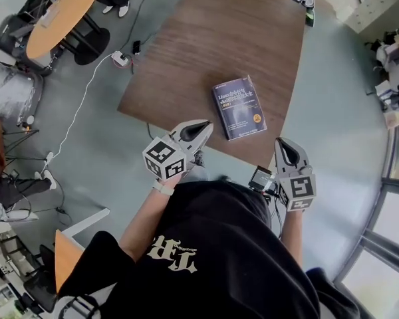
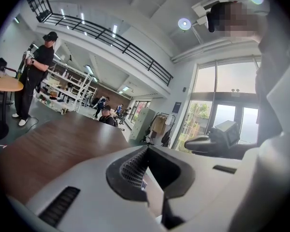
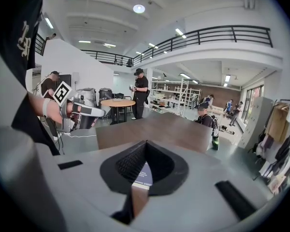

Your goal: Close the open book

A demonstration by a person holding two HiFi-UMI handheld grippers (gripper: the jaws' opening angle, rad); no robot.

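The book point(image 1: 239, 107) lies flat on the brown bench point(image 1: 206, 38), near the edge by the person. Its front cover faces up, so it looks shut already. The left tongs point(image 1: 205, 127) and the right tongs point(image 1: 284, 143) are held close to the person's body, apart from the book. Both have their tips together and hold nothing. I think the closing job is done. If so, the next move needs no grip, only keeping the tongs off the book.
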